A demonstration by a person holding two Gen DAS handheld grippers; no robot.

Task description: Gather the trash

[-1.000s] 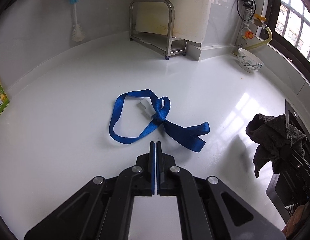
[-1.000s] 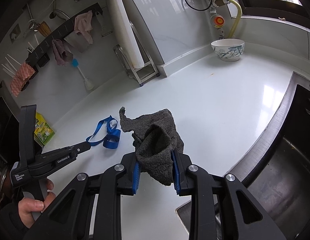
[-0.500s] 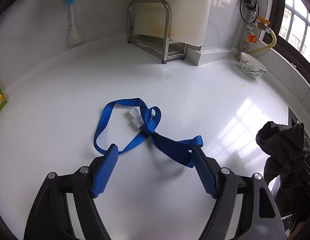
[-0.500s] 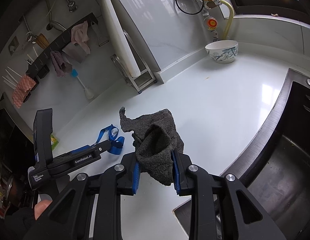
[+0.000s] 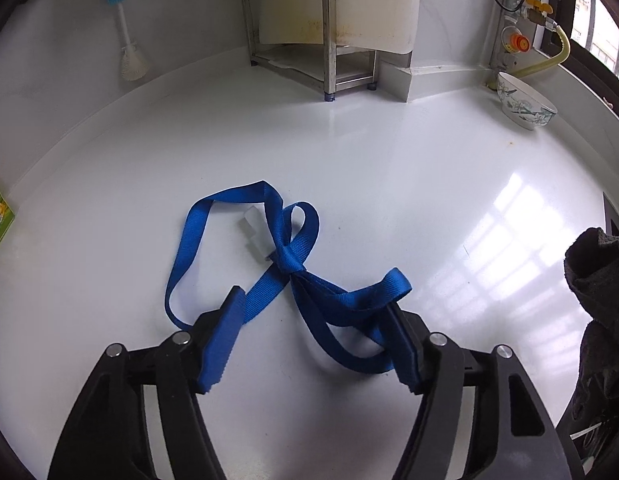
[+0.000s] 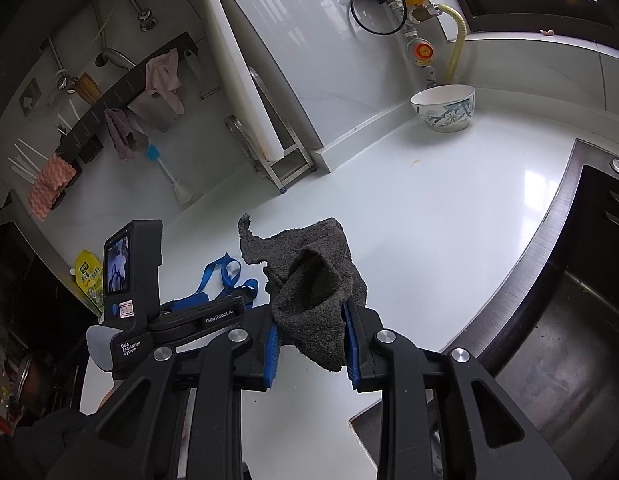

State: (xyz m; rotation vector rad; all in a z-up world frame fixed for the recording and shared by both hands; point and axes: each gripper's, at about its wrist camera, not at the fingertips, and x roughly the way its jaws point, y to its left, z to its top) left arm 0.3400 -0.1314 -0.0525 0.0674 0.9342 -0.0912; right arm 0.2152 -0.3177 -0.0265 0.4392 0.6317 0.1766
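- Left tongs standing spread, their jaws having just been narrowing from wider; strap tails lying between the pads, nothing pinched yet.
- Right tongs pinching a grey rag, holding it above the bench near the sink edge.
- Strap lying mid-bench, knot just ahead of the left tips, big loop trailing off towards the bench's left edge.
- Risk: flat webbing hugging the glossy top; pads possibly closing over it and skidding, or catching one tail only.
- Risk: a white clip by the knot dragging or snagging on lift.
- Risk: rag corner drooping, maybe slipping.
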